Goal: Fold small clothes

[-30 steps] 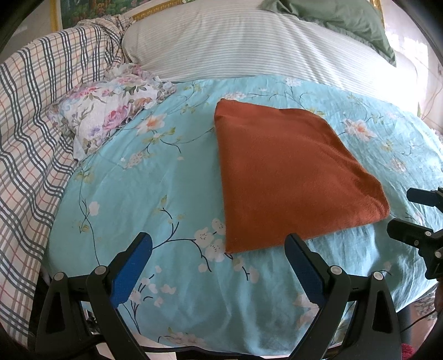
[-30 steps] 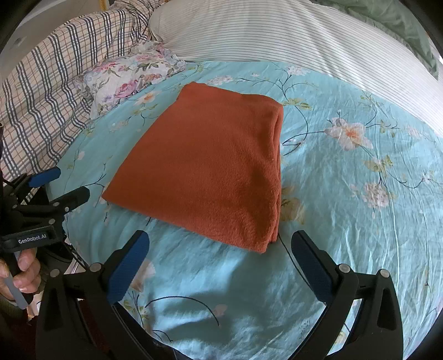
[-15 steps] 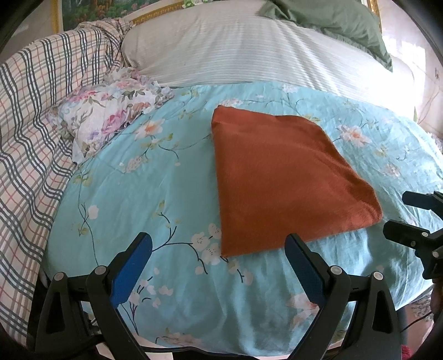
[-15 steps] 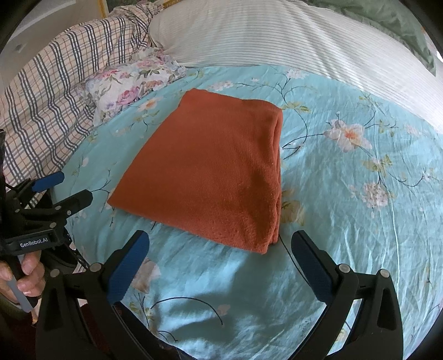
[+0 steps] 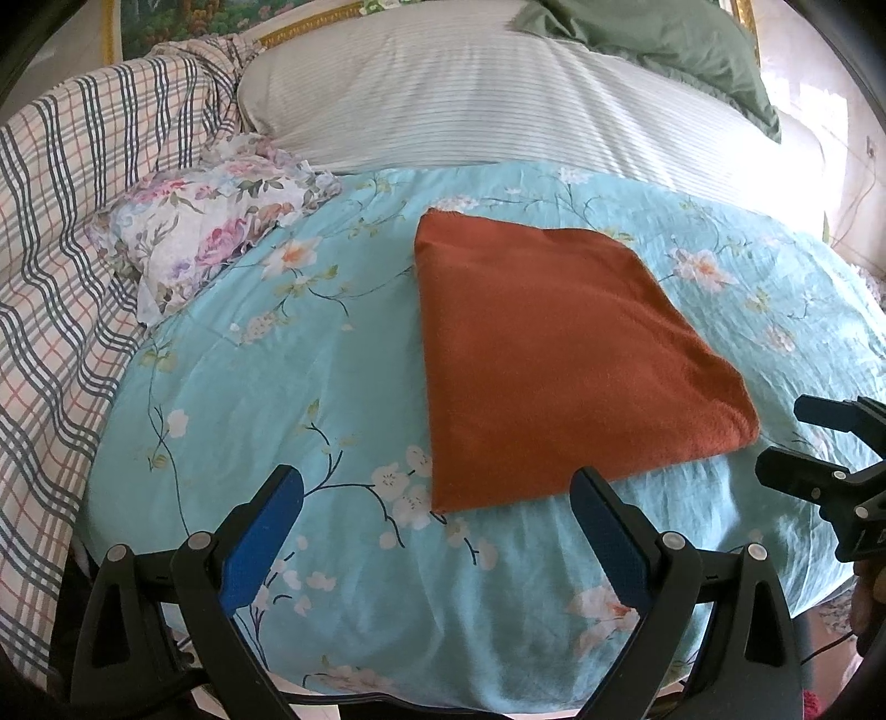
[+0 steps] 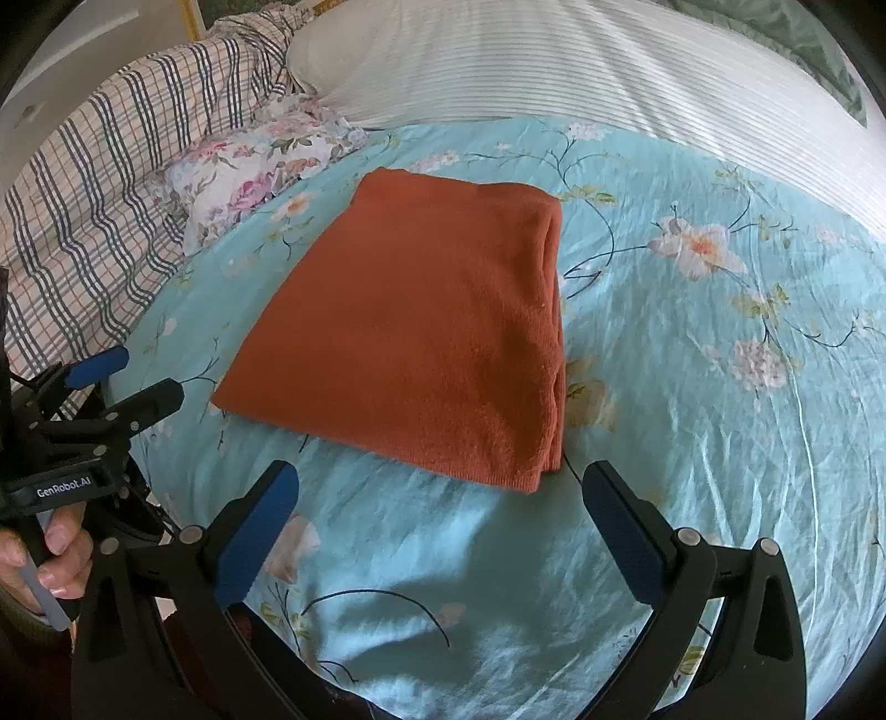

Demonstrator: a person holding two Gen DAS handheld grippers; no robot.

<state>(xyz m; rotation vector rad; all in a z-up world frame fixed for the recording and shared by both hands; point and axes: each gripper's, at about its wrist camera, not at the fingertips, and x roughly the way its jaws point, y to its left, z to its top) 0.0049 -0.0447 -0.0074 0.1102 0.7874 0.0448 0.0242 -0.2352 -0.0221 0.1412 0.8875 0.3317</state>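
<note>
A rust-orange cloth lies folded into a flat rectangle on the turquoise floral bedsheet. My left gripper hangs open just short of the cloth's near edge, nothing between its blue pads. My right gripper is open too, near the cloth's near right corner, and holds nothing. Each gripper shows in the other's view: the right one at the right edge, the left one at the left edge in a hand.
A floral cushion lies beyond the cloth to the left, beside a plaid blanket. A striped white pillow and a green pillow lie at the back. The bed's edge runs just below the grippers.
Both grippers have drawn back slightly from the cloth, which sits a little farther off in both views. The cloth itself has not moved, and both stay open.
</note>
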